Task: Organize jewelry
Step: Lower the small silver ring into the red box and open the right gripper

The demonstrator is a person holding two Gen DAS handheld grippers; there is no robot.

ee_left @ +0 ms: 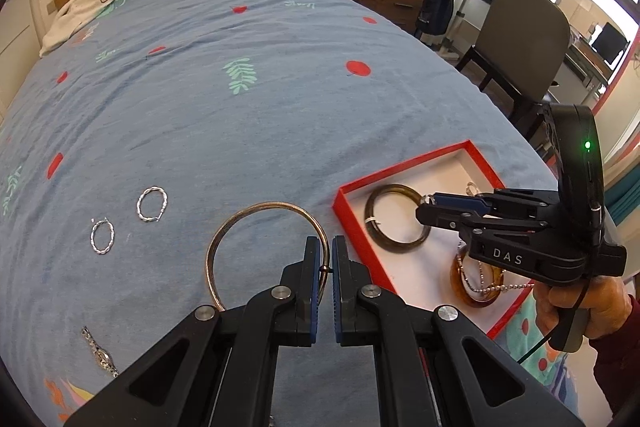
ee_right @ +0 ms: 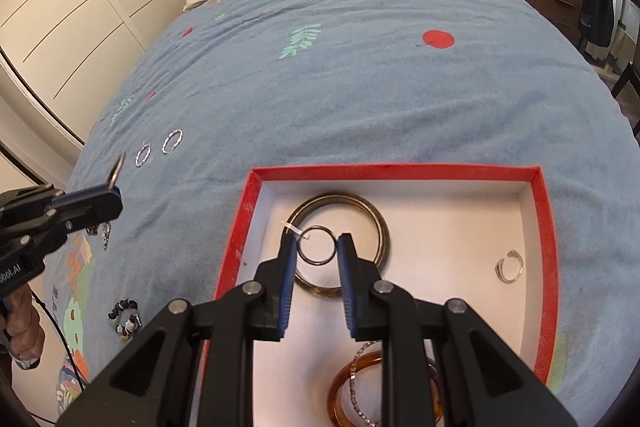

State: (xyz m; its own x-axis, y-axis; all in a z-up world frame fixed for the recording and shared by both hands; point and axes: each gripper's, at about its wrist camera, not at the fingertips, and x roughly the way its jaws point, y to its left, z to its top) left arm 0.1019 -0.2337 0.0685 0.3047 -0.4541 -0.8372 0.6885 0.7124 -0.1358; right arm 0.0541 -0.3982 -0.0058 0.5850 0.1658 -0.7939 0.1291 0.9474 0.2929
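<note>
Two grips: left gripper [ee_left: 330,259] pinches thin bronze metal bangle [ee_left: 256,223] left of red-rimmed white tray [ee_right: 400,171]; right gripper [ee_right: 318,247] clasps small dark ring [ee_right: 317,245] above it.

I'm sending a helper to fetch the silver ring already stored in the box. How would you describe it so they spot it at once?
Find the red-rimmed box on the blue bedspread. Near its right wall lies the silver ring, alone on the white lining. Unlike the dark bangle and amber bangle, it is small, shiny and silver.

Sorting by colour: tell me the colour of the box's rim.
Red, with a white inside. The box shows best in the right wrist view.
</note>
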